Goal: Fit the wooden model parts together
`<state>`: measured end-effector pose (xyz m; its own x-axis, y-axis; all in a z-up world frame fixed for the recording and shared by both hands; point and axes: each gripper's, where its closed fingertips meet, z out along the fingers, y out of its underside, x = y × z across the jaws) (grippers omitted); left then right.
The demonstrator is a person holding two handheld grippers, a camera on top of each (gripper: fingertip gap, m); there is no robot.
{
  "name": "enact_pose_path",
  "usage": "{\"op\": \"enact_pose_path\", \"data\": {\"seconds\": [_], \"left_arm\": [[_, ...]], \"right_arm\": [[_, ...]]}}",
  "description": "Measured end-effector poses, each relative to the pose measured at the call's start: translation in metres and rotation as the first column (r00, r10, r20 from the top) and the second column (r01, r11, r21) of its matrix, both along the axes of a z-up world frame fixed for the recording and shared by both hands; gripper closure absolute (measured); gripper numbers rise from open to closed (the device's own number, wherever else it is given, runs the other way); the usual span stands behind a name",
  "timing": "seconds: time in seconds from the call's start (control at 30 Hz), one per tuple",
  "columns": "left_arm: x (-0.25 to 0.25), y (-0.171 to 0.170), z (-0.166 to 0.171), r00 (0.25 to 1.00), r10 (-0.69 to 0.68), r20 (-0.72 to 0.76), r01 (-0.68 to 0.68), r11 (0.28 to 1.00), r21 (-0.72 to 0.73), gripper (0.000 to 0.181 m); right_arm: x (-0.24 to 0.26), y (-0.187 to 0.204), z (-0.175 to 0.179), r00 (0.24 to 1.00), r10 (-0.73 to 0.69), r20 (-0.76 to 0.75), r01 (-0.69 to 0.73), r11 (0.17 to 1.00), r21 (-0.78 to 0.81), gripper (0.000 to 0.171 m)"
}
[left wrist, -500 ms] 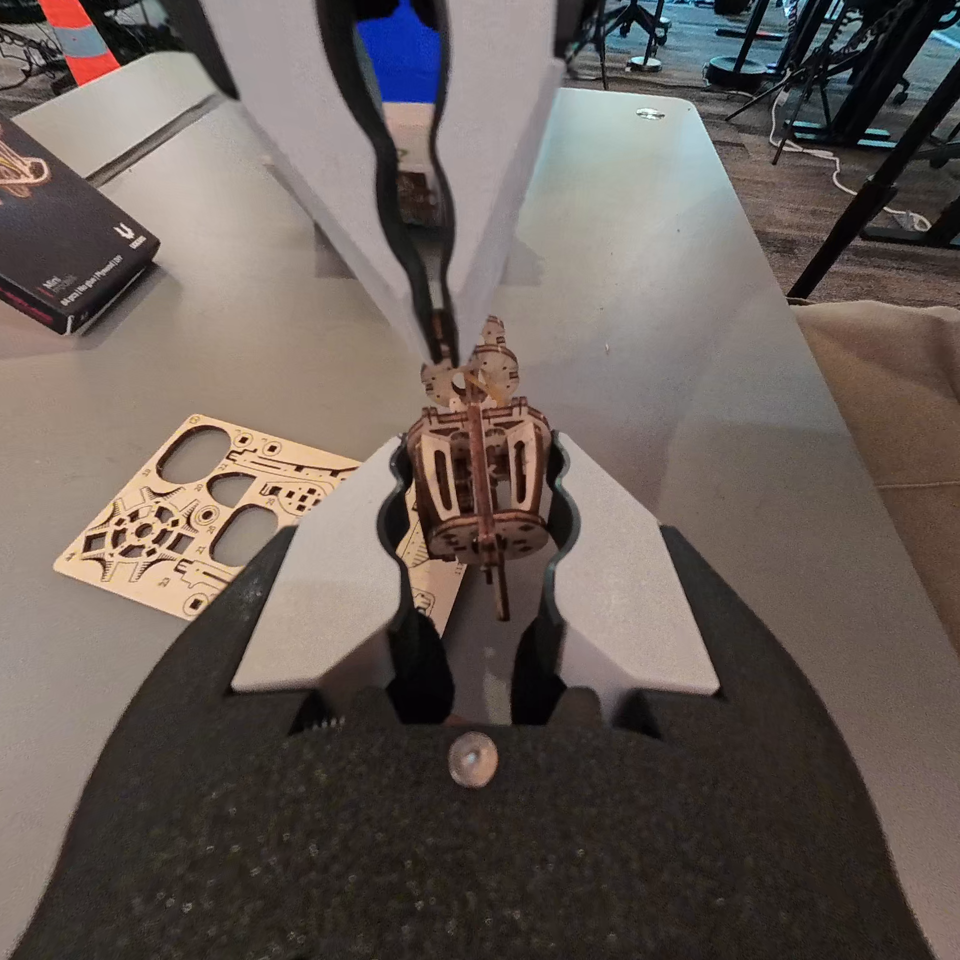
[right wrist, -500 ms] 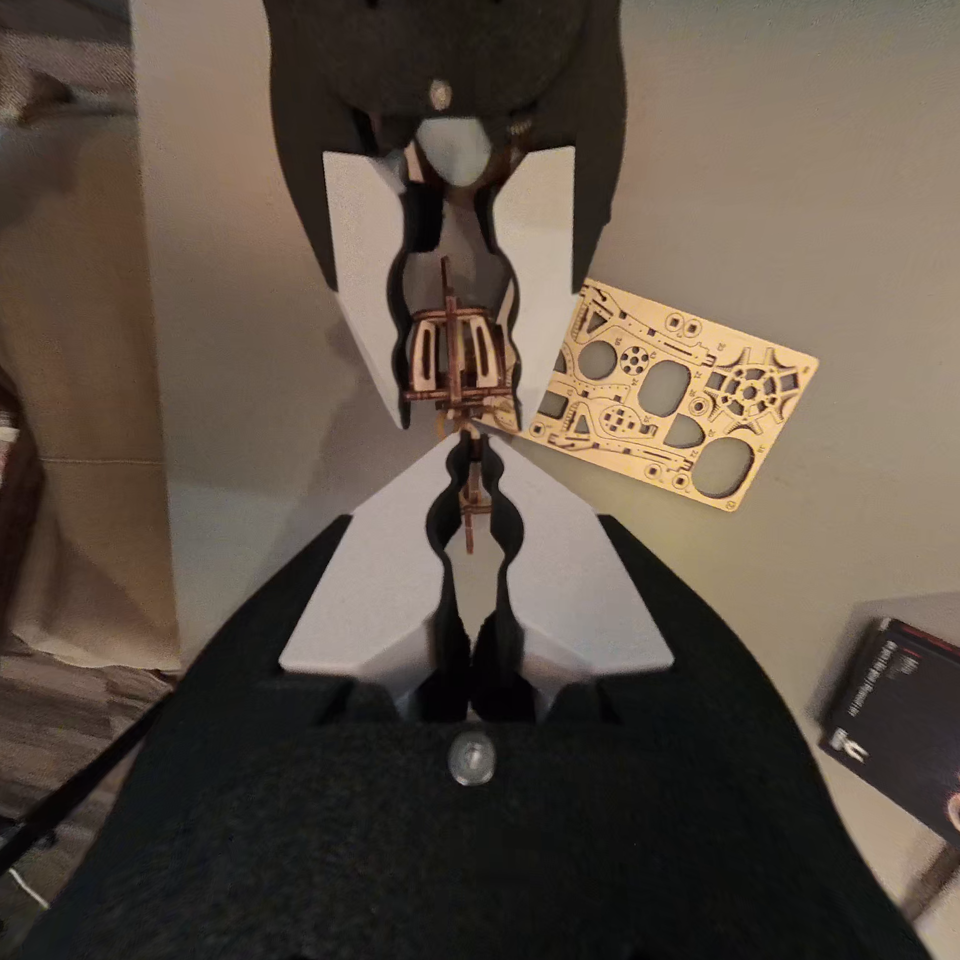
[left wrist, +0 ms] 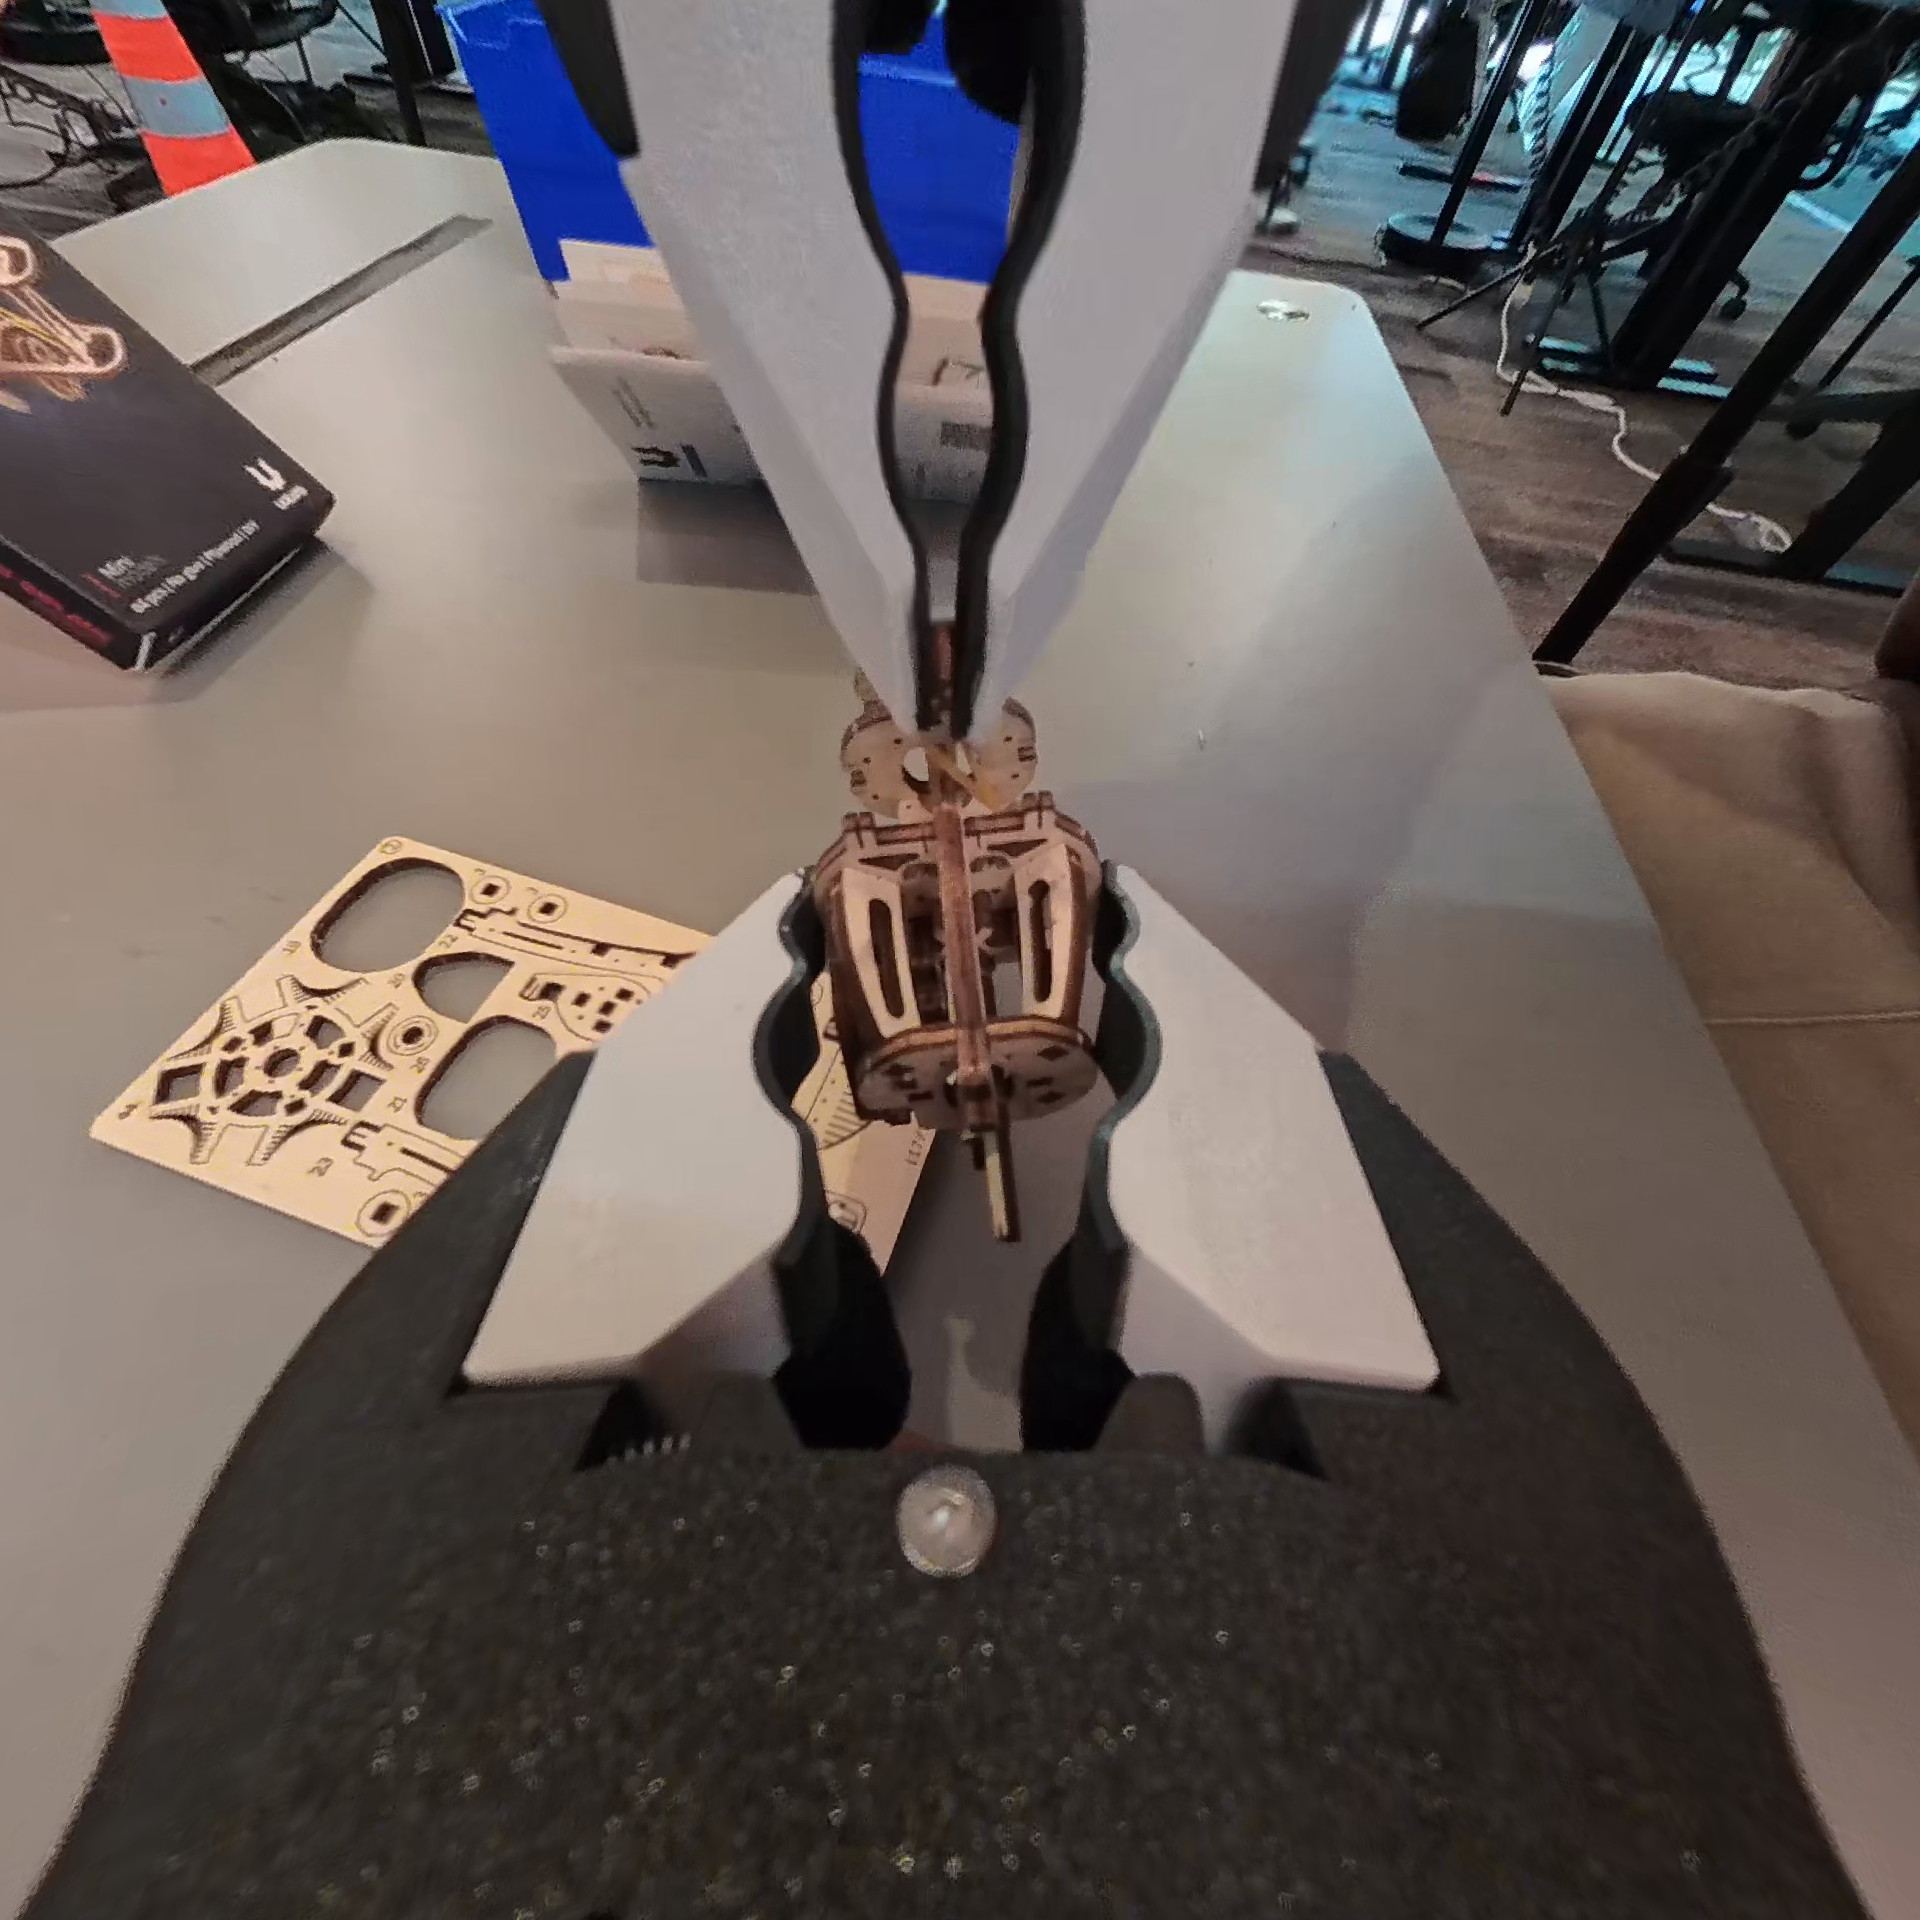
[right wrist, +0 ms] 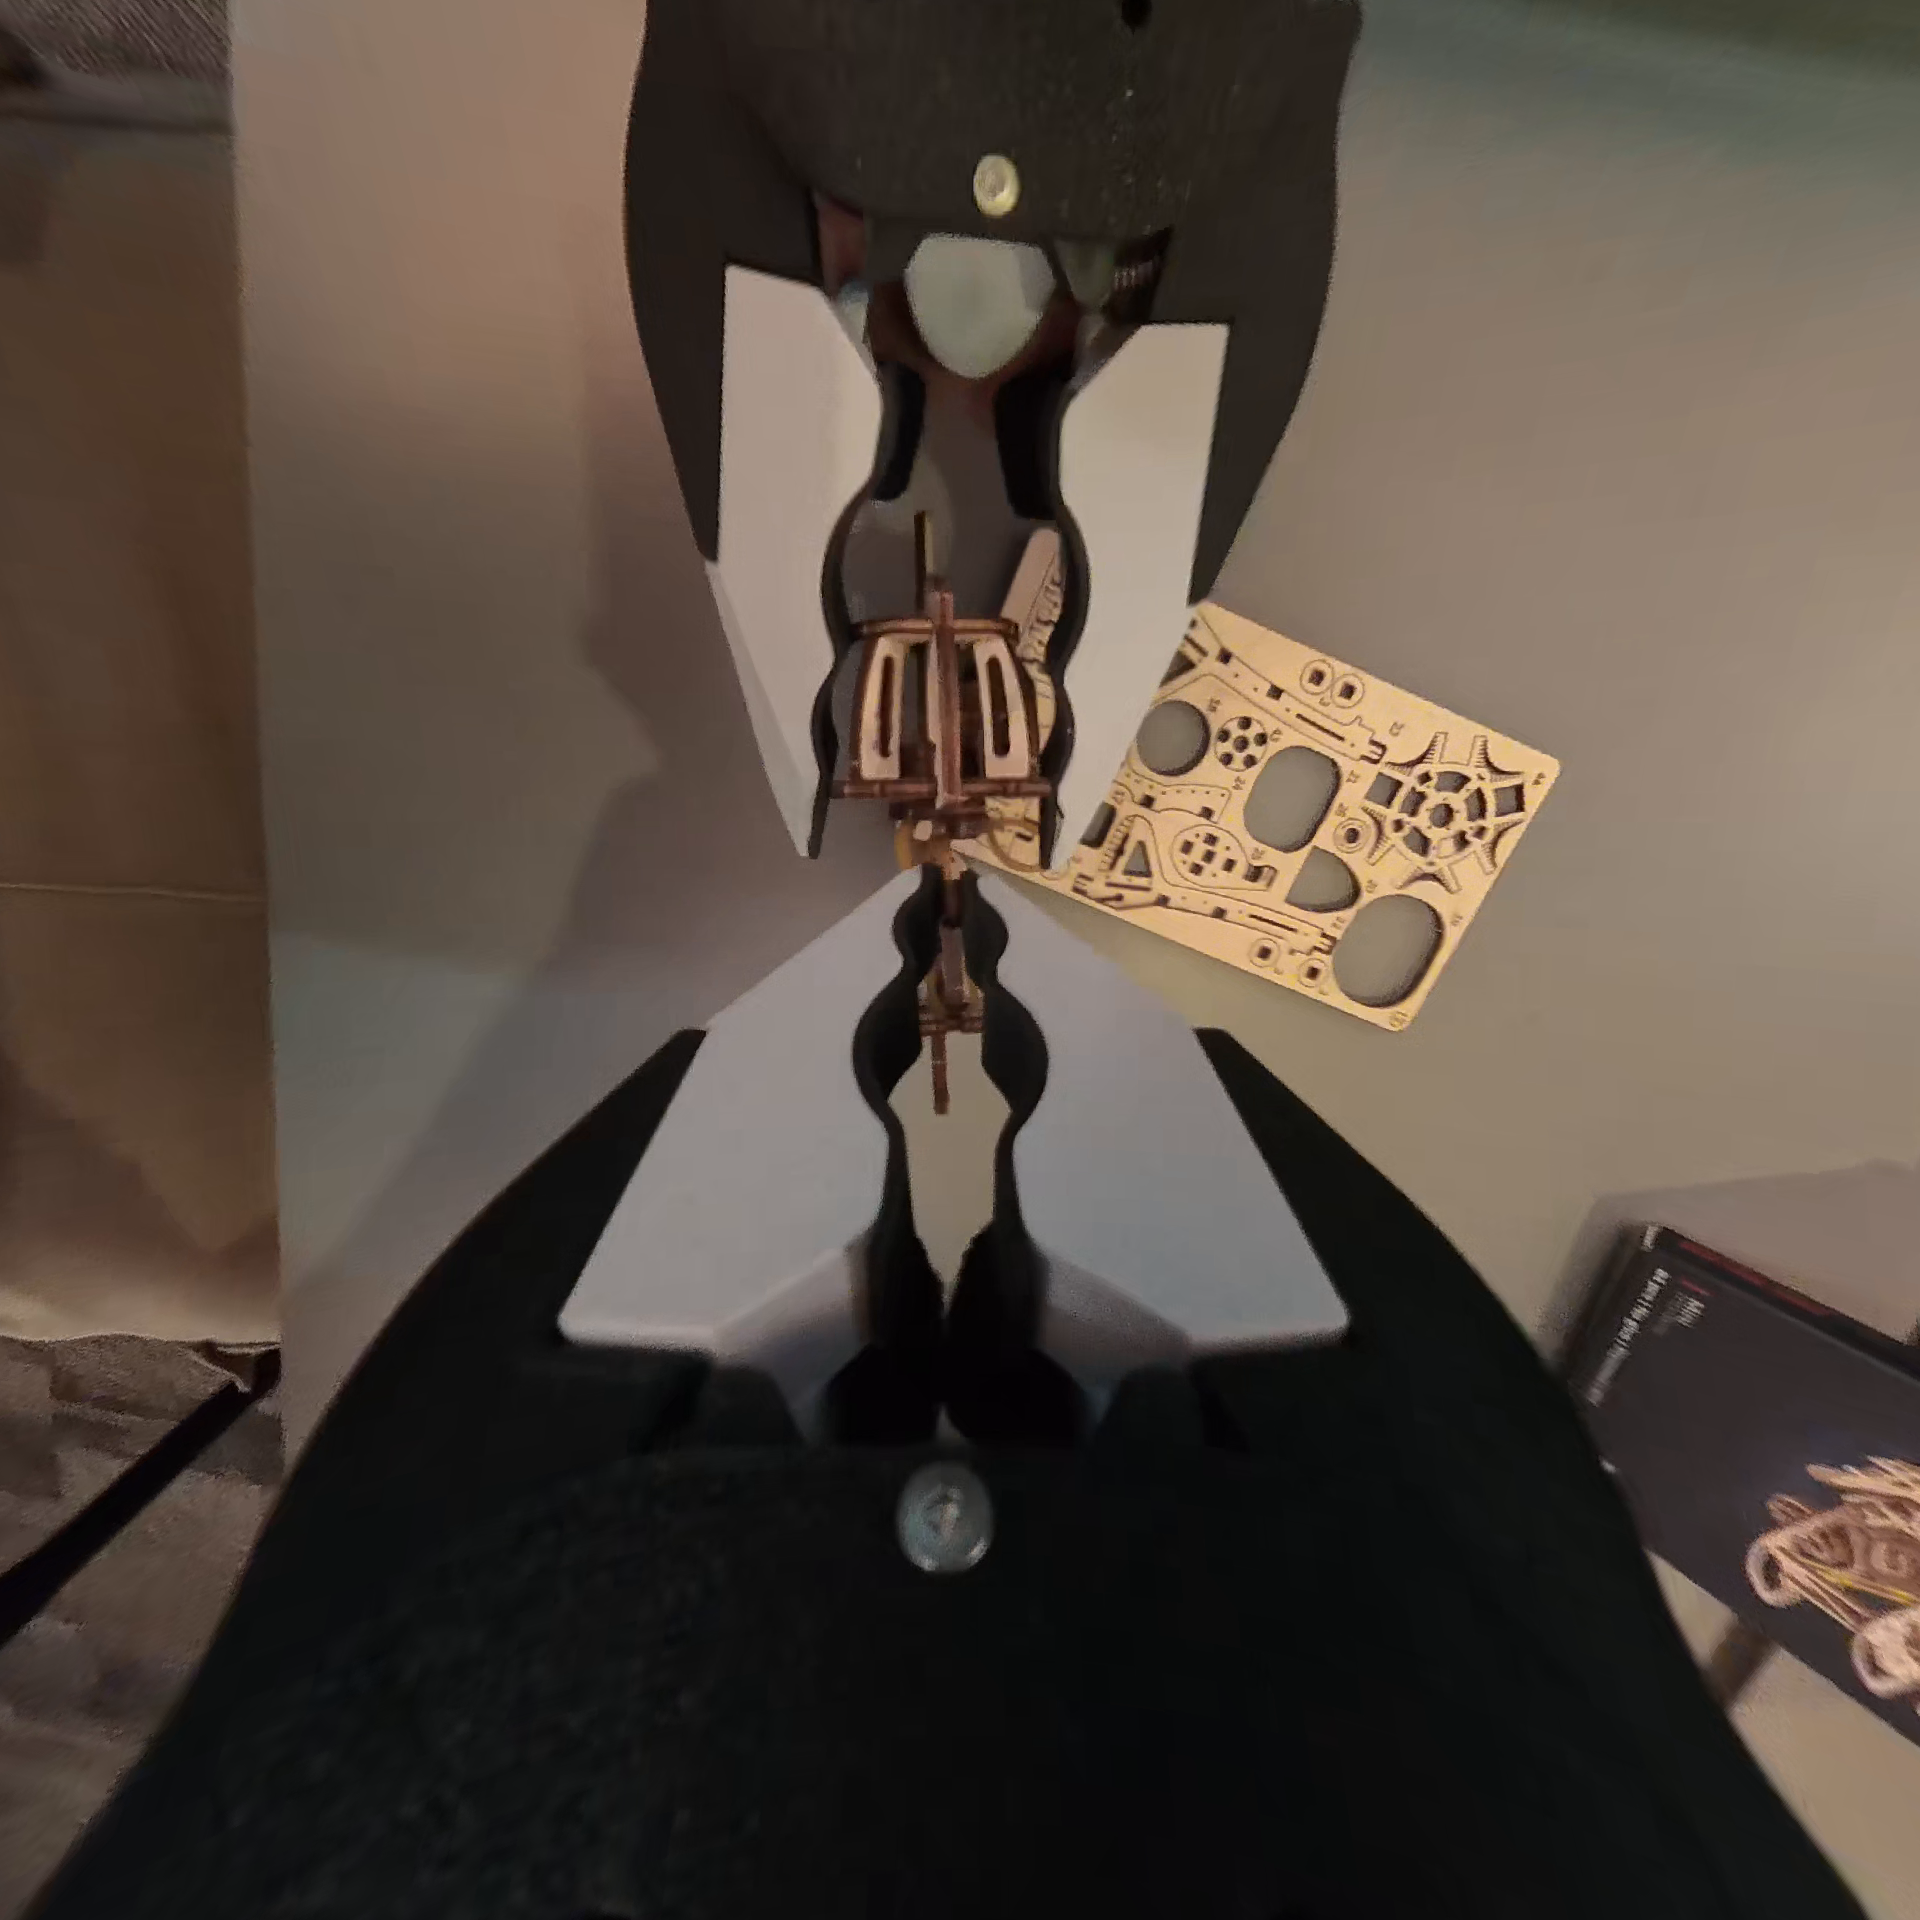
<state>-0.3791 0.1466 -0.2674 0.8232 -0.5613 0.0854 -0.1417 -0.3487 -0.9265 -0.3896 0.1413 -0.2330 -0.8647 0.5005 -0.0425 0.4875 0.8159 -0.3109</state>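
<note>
The left gripper (left wrist: 956, 914) clamps a barrel-shaped wooden model (left wrist: 961, 987) between its two grey fingers (left wrist: 665, 1122), above the grey table (left wrist: 520, 727). A thin wooden axle runs through the model and projects toward the camera. Opposite, the right gripper (left wrist: 943, 707) reaches in from beyond the model, jaws pinched on a small wooden part (left wrist: 940, 665) at the model's far end (beside two small round discs). Left of the model, a laser-cut plywood sheet (left wrist: 343, 1039) lies flat on the table. Farther left of the model sits a dark box (left wrist: 125, 457); beyond the model, a white carton (left wrist: 665, 416).
</note>
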Motion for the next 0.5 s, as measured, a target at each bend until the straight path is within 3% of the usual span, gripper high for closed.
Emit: {"op": "enact_pose_path", "data": {"seconds": [0.03, 0.5], "left_arm": [[0.001, 0.000, 0.000, 1.000, -0.004, 0.002, 0.004, 1.000, 0.000, 0.132], [0.001, 0.000, -0.001, 1.000, -0.001, -0.012, 0.001, 1.000, -0.004, 0.132]], "right_arm": [[0.002, 0.000, 0.001, 1.000, -0.005, 0.014, 0.006, 0.999, -0.034, 0.169], [-0.003, 0.002, 0.013, 0.996, 0.034, -0.083, -0.044, 0.991, -0.130, 0.155]]}}
